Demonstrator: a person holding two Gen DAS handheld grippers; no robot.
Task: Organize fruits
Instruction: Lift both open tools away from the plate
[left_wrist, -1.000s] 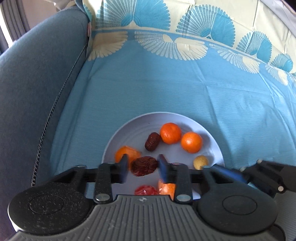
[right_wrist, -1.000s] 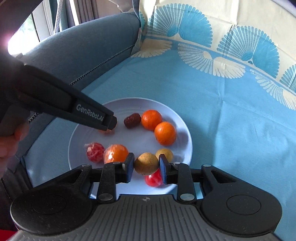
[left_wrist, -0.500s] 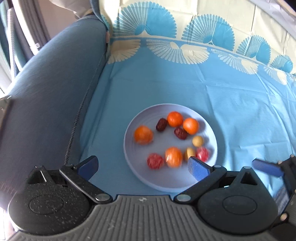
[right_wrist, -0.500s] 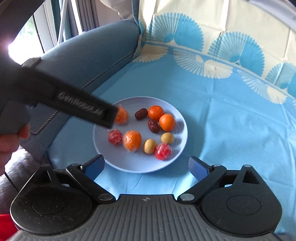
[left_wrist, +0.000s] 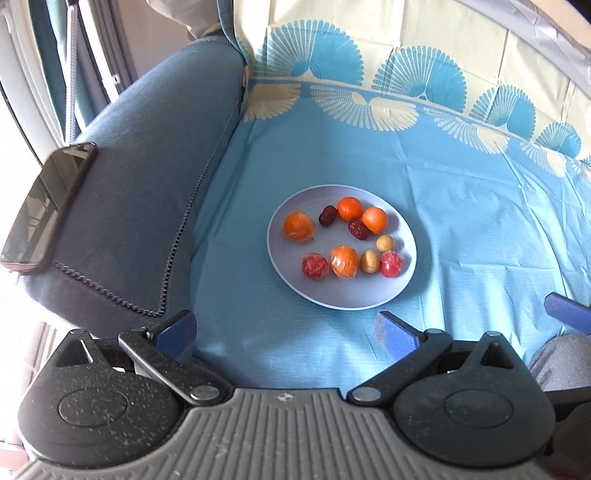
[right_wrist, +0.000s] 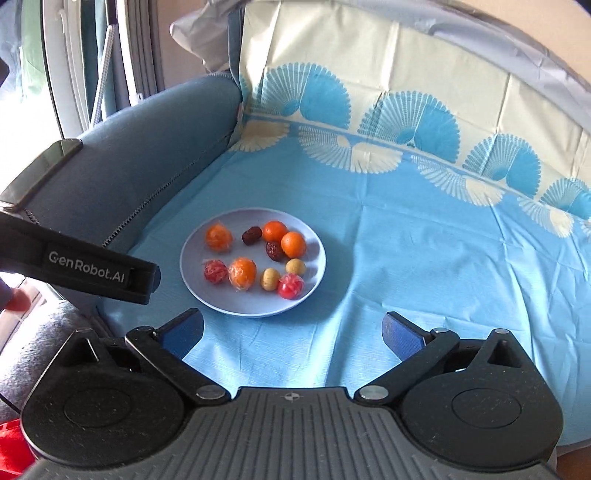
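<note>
On the plate (left_wrist: 291, 286) everything's gathered; both grippers, left (left_wrist: 286, 328) and right (right_wrist: 293, 328), spread wide, empty — approach the 6 o'clock rim slowly.

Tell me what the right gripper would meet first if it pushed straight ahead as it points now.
Probably the cloth just short of the plate. The right gripper is open, pointing down at the bare strip before the near rim; depth is hard to judge, so it might reach the rim.
</note>
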